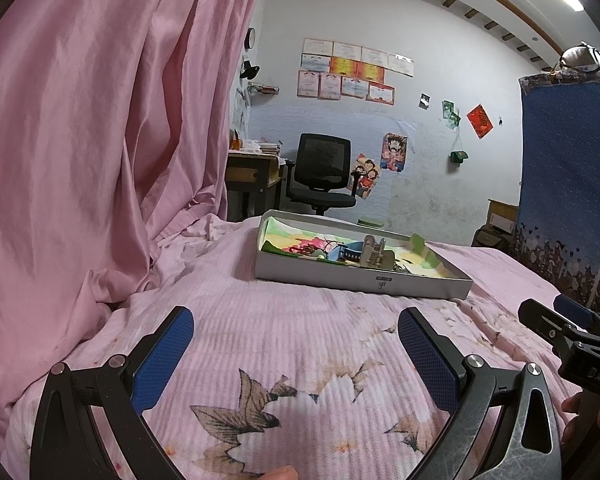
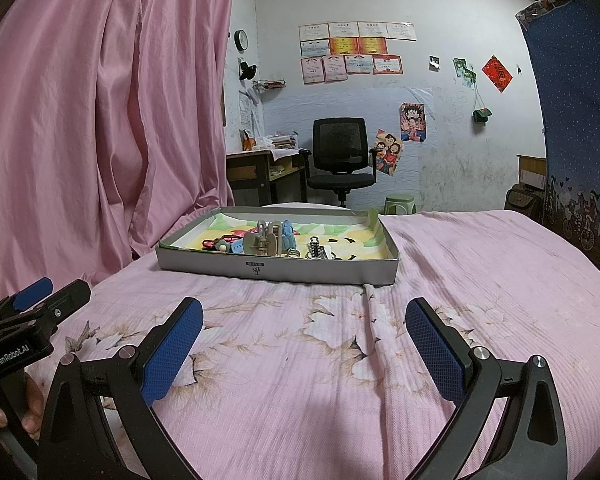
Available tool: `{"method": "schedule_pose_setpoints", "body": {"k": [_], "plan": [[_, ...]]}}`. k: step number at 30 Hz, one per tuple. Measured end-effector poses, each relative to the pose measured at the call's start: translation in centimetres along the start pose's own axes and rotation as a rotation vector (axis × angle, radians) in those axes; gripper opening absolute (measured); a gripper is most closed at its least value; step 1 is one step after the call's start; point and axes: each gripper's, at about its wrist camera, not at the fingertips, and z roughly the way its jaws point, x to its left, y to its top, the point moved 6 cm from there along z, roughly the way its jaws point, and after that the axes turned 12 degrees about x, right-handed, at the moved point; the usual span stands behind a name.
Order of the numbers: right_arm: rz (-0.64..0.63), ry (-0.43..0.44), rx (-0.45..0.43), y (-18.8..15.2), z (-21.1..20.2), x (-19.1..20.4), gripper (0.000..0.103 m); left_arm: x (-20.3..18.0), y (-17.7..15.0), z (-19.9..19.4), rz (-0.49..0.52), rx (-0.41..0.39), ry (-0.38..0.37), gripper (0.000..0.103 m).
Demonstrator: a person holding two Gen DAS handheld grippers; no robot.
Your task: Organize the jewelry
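Right wrist view: both grippers, right gripper (image 2: 304,340) and left gripper (image 1: 296,344), released short of tray (image 2: 276,270); best approached level, over near wall, toward beige clip (image 2: 262,244).

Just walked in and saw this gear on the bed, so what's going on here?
A person holds a two-finger gripper in each hand over a pink bedspread. The left gripper and right gripper are both open and empty. Ahead lies a shallow grey tray holding a beige hair claw, a blue strap and small trinkets. Nothing has been picked up yet.
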Motion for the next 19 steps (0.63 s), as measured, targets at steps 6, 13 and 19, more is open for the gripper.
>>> {"method": "schedule_pose_setpoints", "body": {"k": [6,13,19], "plan": [[0.0,0.0,0.0,0.0,-0.02,-0.01,0.1,0.18,-0.06,0.09,0.005,0.008,0.01,0.103],[0.0,0.0,0.0,0.01,0.0,0.0,0.1,0.14,-0.11,-0.02,0.009,0.008,0.013,0.103],[0.0,0.0,0.001,0.01,0.0,0.0,0.1,0.08,-0.17,0.07,0.019,0.009,0.011,0.103]]}}
